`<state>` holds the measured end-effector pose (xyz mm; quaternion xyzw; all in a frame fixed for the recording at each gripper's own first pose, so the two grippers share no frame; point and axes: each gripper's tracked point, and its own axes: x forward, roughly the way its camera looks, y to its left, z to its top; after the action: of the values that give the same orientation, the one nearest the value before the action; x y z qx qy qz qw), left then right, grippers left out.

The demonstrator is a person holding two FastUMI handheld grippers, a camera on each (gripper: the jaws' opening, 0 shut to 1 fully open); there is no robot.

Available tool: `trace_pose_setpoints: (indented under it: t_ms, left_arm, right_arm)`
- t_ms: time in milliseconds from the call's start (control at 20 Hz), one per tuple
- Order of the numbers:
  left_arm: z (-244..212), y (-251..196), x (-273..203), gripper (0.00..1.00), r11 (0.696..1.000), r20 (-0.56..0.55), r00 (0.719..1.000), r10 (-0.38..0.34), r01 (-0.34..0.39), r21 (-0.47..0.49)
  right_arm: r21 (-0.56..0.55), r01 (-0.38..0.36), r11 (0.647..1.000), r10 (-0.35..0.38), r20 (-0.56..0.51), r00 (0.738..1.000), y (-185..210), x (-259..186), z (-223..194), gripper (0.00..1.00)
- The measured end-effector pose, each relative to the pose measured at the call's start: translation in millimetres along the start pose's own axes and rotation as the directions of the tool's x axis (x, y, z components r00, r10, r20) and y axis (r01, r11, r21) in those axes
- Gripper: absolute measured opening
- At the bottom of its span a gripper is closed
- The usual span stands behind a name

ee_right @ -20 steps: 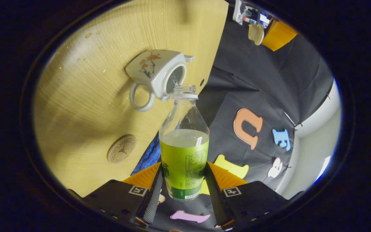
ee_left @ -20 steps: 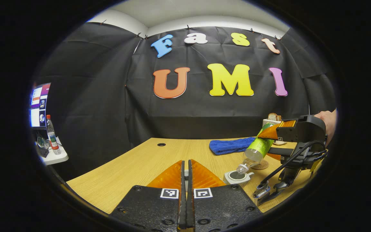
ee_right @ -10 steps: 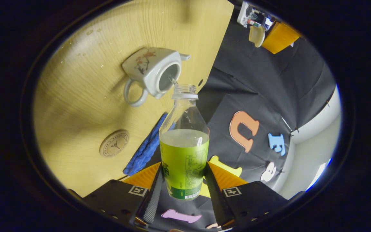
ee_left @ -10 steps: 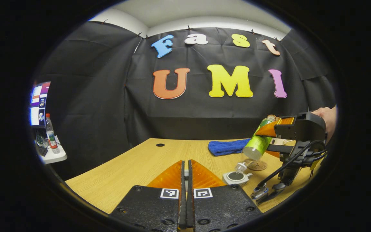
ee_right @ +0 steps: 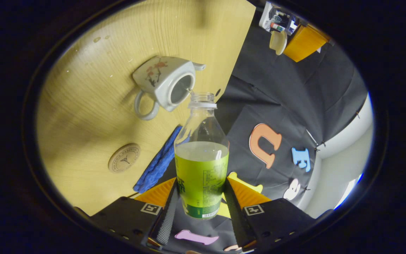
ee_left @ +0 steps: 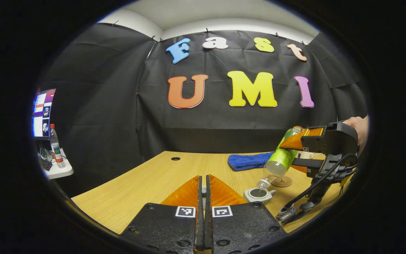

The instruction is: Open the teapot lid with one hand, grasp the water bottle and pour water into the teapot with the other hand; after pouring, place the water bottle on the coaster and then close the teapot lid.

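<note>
A recording booth in a lab or office: black cloth walls [ee_left: 100, 116] close around a wooden desk [ee_left: 160, 176], a lit monitor [ee_left: 42, 114] glowing at one side.

left gripper [ee_left: 203, 197] level, fingers closed together. right gripper [ee_right: 199, 197] tilted down, fingers clamped, a hand [ee_left: 358, 128] gripping its rear.

The left gripper view looks level across the bench [ee_left: 146, 180] toward the wall, the right gripper view is rolled sideways, and both share the teapot [ee_left: 258, 193] [ee_right: 164, 84].
</note>
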<state>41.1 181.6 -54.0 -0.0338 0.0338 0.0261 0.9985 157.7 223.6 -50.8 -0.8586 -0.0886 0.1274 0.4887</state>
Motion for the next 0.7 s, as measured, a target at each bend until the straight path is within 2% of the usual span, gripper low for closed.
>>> trace_pose_setpoints:
  t_ms: [100, 200, 300, 350, 450, 500, 600, 700]
  left_arm:
    - [-1.2, 3.6, -0.4, 0.03, 1.000, 0.002, 1.000, 0.009, -0.009, -0.004]
    - [-2.7, 6.9, -0.8, 0.03, 1.000, -0.001, 1.000, 0.017, -0.017, -0.005]
    - [-2.6, 8.2, -0.6, 0.03, 1.000, 0.000, 1.000, 0.021, -0.021, -0.008]
    - [-1.4, 7.3, -0.8, 0.03, 1.000, 0.002, 1.000, 0.022, -0.022, -0.007]
    - [-0.8, 5.7, 0.1, 0.03, 1.000, 0.006, 1.000, 0.019, -0.019, -0.007]
    - [0.0, 3.1, -0.3, 0.03, 1.000, 0.007, 1.000, 0.017, -0.017, -0.007]
    - [-0.2, -2.7, 0.8, 0.03, 1.000, 0.008, 1.000, 0.009, -0.008, -0.004]
    - [1.9, -11.3, 0.9, 0.03, 1.000, 0.012, 1.000, -0.002, 0.002, 0.003]
  right_arm:
    - [0.050, -0.046, 0.998, 0.046, 0.008, 0.999, 10.0, -0.9, 0.9, 0.72]
    - [0.134, -0.097, 0.986, 0.095, 0.022, 0.995, 19.6, -2.3, 2.9, 0.70]
    - [0.242, -0.137, 0.961, 0.130, 0.045, 0.990, 24.3, -4.4, 3.6, 0.72]
    - [0.311, -0.168, 0.935, 0.157, 0.060, 0.986, 27.8, -5.7, 4.1, 0.72]
    - [0.463, -0.234, 0.855, 0.212, 0.099, 0.972, 36.1, -9.8, 6.0, 0.72]
    - [0.528, -0.250, 0.812, 0.217, 0.124, 0.968, 34.5, -12.0, 7.1, 0.70]
    - [0.639, -0.250, 0.727, 0.197, 0.154, 0.968, 25.2, -15.6, 4.5, 0.70]
    - [0.743, -0.256, 0.619, 0.176, 0.186, 0.967, 19.7, -17.8, 3.5, 0.72]
